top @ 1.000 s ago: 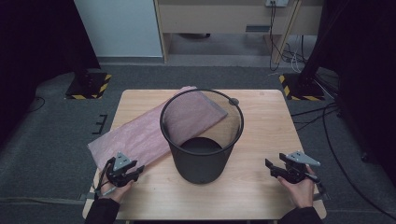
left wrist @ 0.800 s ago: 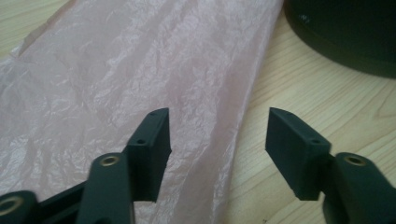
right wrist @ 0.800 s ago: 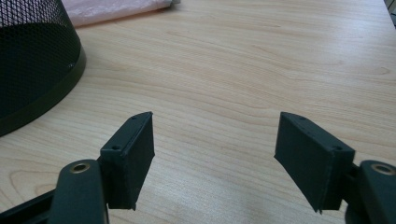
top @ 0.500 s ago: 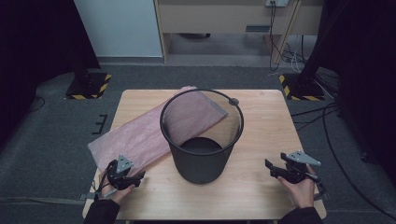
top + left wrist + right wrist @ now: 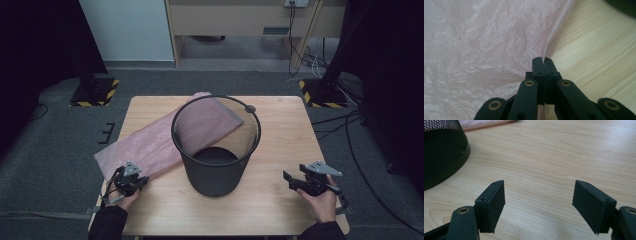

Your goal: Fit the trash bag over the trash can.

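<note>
Since the earlier frame, left gripper [image 5: 141, 181] has closed its jaws on the bag [image 5: 486, 45] edge at the near-left bench [image 5: 165, 220]. Right gripper [image 5: 539, 205] rests wide open, empty, near right. Bin [image 5: 216, 145] stands centre; bag runs behind it.

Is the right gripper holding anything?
No: in the right gripper view the right gripper has its jaws wide apart with only bare wooden table between them.
</note>
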Demonstrator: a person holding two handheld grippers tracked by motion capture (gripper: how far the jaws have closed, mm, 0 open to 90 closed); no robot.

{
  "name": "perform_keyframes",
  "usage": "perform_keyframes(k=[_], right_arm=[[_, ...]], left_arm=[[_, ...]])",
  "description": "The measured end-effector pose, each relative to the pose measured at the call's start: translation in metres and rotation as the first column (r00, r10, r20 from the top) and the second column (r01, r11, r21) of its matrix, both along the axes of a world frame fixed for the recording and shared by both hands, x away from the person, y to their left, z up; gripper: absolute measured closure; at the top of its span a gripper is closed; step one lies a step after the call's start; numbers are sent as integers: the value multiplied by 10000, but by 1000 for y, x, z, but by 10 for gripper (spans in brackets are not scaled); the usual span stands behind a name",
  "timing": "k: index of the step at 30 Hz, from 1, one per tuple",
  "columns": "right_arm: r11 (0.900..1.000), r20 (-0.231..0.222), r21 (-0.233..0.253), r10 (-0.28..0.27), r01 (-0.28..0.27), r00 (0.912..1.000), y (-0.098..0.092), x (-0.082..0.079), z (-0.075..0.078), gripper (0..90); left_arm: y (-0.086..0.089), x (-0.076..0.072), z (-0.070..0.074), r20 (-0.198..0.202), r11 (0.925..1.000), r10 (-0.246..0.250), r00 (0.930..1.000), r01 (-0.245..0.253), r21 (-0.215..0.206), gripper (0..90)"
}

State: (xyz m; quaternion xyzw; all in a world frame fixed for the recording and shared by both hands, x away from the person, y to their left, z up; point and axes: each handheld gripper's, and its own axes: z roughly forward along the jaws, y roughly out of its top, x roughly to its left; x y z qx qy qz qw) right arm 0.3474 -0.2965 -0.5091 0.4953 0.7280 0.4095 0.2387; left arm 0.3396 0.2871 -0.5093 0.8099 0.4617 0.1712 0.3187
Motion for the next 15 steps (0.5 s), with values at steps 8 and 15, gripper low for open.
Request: perform_keyframes(k=[8, 15], right_arm=[[10000, 57, 84, -52, 51, 10000, -1, 1, 1, 269], [9999, -95, -36, 104, -104, 9999, 5, 4, -2, 279]], left_arm=[[5, 1, 30, 1244, 9636, 1104, 9861, -756, -2563, 900], [3, 9, 57, 2044, 9166, 1754, 9630, -840, -3909, 900]])
